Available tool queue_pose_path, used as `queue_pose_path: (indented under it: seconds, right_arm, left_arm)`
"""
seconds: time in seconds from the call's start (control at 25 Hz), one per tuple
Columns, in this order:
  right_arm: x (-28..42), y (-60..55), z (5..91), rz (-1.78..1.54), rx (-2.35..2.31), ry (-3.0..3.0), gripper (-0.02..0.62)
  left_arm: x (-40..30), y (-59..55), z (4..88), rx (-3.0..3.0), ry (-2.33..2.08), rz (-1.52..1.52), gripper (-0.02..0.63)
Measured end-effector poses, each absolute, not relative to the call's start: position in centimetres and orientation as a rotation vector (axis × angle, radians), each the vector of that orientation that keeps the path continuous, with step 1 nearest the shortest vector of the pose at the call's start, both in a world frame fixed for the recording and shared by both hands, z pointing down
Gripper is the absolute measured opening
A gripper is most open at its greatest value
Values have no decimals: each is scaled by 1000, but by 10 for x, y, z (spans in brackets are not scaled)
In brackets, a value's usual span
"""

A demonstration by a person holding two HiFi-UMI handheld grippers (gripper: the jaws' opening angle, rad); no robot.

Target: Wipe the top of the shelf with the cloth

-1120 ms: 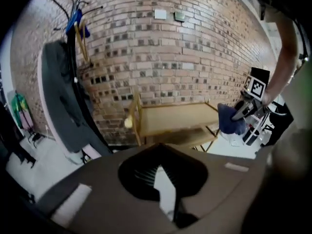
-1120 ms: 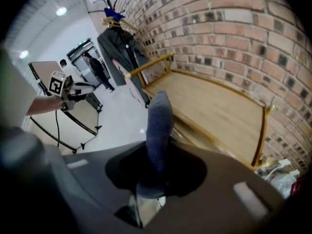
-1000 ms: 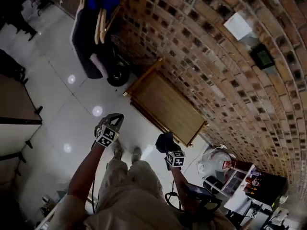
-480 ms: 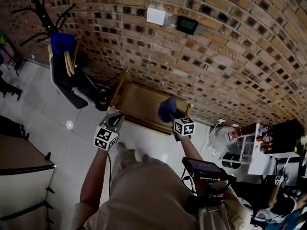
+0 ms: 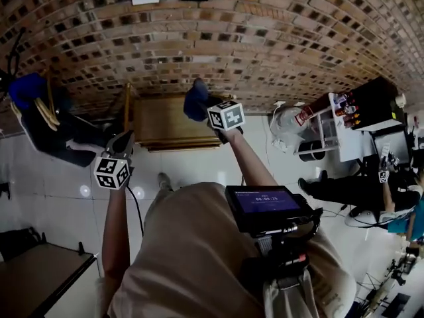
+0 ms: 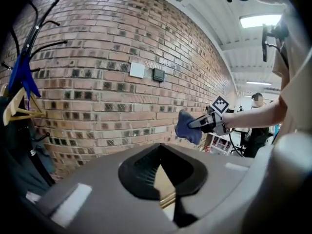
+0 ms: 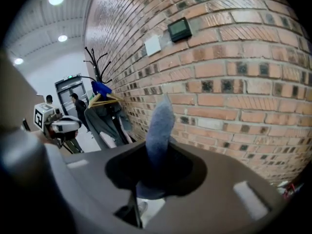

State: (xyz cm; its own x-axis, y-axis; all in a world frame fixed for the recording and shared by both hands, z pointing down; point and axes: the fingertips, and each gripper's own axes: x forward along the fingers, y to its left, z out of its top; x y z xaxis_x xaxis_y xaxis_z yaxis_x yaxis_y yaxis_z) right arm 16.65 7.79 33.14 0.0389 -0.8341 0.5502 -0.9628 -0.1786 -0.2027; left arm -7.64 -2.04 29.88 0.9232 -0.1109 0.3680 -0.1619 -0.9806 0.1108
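Observation:
A low wooden shelf [image 5: 162,121] stands against the brick wall [image 5: 265,38]. My right gripper [image 5: 205,106] is shut on a blue cloth [image 5: 194,98] and holds it over the right end of the shelf top. In the right gripper view the cloth [image 7: 160,126] stands up out of the jaws against the bricks. The left gripper view shows the right gripper [image 6: 207,122] holding the cloth [image 6: 189,126] in the air. My left gripper [image 5: 124,139] hangs in front of the shelf's left corner; its jaws meet at the tips with nothing between them.
A coat stand with blue and dark garments [image 5: 33,105] is left of the shelf. To the right stand a white bag [image 5: 288,128] and a white rack of bottles [image 5: 338,118]. A dark table [image 5: 33,283] is at lower left. A person [image 5: 351,191] sits at right.
The right gripper has carried the cloth from over the floor in front of the shelf to above the shelf top's right end. The left gripper has stayed near the shelf's front left.

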Motion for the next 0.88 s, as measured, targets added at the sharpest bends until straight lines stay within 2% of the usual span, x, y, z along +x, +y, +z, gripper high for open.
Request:
queue_pose_path:
  seconds: [0.6,0.88]
  right_arm:
    - [126,50,323,899,2197,-1687,91]
    - [126,57,336,901,2190,-1780,91]
  left_arm:
    - [-57,-58,319,2894,139,609,5]
    - [-38,-61,328,2897,118,633,5]
